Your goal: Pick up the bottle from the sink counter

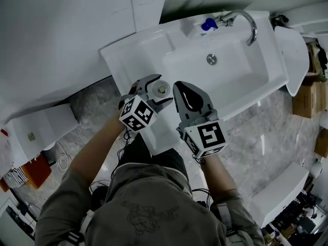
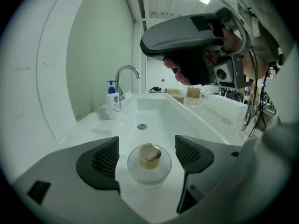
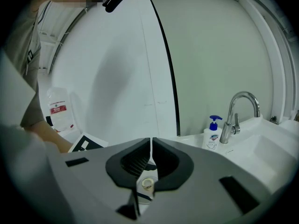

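Bottle (image 2: 149, 158) stood on the sink counter (image 1: 125, 55) between the spread jaws of the left gripper (image 1: 157, 91), untouched, framed for grasping; right gripper (image 1: 180, 88), pressed together, hovered just right.

Head view: the bottle (image 1: 161, 89) shows from above only, so its sides are hidden. Right gripper view: the closed right gripper (image 3: 152, 146) hides the bottle except its cap, which shows below the tips. The jug (image 3: 58, 108) is cut off below by an arm. Label print on the jug and the soap dispenser (image 3: 212, 133) is too small to read. Left gripper view: the boxes (image 2: 182, 93) past the sink are too small to identify.
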{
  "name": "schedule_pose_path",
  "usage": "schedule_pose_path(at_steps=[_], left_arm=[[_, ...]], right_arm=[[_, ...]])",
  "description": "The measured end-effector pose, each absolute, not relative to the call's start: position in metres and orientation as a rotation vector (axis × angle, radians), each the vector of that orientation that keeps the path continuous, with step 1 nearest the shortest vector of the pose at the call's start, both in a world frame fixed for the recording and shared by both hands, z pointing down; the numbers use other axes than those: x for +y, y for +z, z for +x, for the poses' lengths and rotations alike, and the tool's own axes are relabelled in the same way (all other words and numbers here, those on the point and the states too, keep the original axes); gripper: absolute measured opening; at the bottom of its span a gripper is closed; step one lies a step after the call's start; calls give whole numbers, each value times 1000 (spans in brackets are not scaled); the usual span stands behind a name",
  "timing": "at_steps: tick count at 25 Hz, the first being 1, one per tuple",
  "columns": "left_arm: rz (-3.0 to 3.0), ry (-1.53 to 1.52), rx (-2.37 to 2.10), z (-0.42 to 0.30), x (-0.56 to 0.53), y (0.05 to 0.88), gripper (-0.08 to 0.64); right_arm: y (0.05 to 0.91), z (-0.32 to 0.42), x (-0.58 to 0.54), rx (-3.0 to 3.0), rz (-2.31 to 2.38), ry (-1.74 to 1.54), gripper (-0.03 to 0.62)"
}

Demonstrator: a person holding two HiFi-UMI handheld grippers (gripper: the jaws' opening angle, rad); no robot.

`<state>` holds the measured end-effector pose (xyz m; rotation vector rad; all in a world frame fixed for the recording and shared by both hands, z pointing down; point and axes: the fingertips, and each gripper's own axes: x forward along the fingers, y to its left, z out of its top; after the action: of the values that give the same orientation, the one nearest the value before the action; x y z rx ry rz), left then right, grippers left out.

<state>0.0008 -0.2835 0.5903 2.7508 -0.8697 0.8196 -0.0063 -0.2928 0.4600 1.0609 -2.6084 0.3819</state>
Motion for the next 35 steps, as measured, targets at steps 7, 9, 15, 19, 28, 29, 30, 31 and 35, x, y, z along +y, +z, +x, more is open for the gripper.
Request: schedule_pose_path(at_steps=[7, 9, 15, 19, 28, 29, 30, 31, 35], left_arm=[[2724, 858, -853, 3, -286, 620, 352], [2713, 860, -844, 5, -286, 627, 353], [2693, 832, -821, 9, -289, 643, 353], [2675, 856, -808, 13, -291, 653, 351], [2679, 884, -791, 17, -295, 660, 350], [2681, 883, -787, 17, -295, 659, 350], [2682, 882, -780, 17, -294, 659, 350], [2684, 882, -772, 18, -294, 659, 350], [2694, 885, -746, 19, -295, 657, 350]], right_arm=[[492, -2, -294, -2586, 1038, 409, 34], [505, 2, -294, -2566, 1030, 423, 35], [533, 2, -299, -2545, 1004, 448, 35], [544, 2, -300, -2547, 970, 447, 35], [551, -13, -292, -2635, 809, 396, 35], [551, -15, -290, -2647, 789, 386, 35], [551, -17, -290, -2654, 771, 378, 36], [552, -18, -290, -2656, 754, 371, 37], [558, -23, -288, -2658, 699, 356, 38]])
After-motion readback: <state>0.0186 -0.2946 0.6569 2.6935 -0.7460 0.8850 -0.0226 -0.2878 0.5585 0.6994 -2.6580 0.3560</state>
